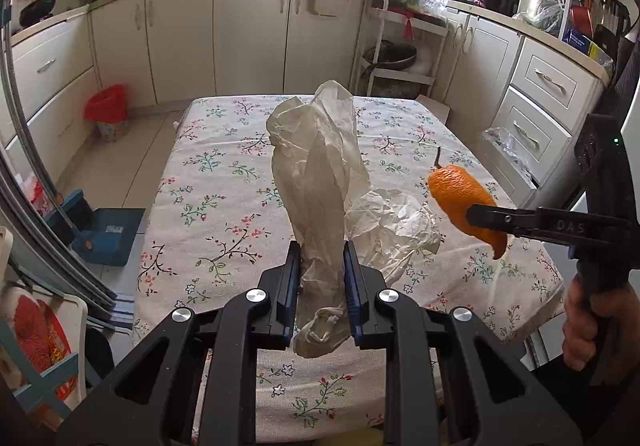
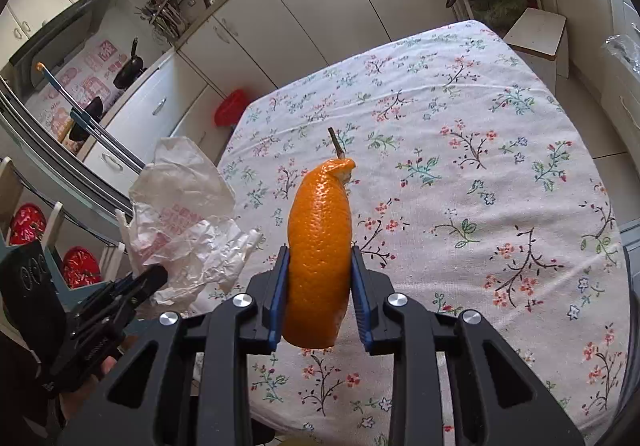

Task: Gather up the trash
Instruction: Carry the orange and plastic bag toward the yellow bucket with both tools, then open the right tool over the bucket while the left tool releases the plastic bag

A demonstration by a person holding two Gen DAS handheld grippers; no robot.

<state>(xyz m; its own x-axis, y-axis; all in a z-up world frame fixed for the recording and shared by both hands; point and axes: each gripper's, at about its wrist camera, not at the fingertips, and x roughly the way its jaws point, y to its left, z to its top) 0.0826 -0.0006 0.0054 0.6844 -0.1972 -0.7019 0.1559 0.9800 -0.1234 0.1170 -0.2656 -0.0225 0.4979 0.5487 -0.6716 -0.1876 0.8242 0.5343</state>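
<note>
Above table (image 2: 460, 126): left claw (image 1: 322, 266) pinches bag (image 1: 320, 166), right claw (image 2: 320, 286) grips peel (image 2: 320, 230).

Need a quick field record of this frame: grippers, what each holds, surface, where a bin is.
left gripper: shut on the crumpled plastic bag, bag lifted, part trailing toward the cloth
right gripper: shut on the orange peel, stem end pointing away from the camera, clear of the table
table: floral tablecloth, no other trash visible on it
bin: red-lined, on the floor by the far-left cabinets
person: hand on the right gripper's handle
</note>
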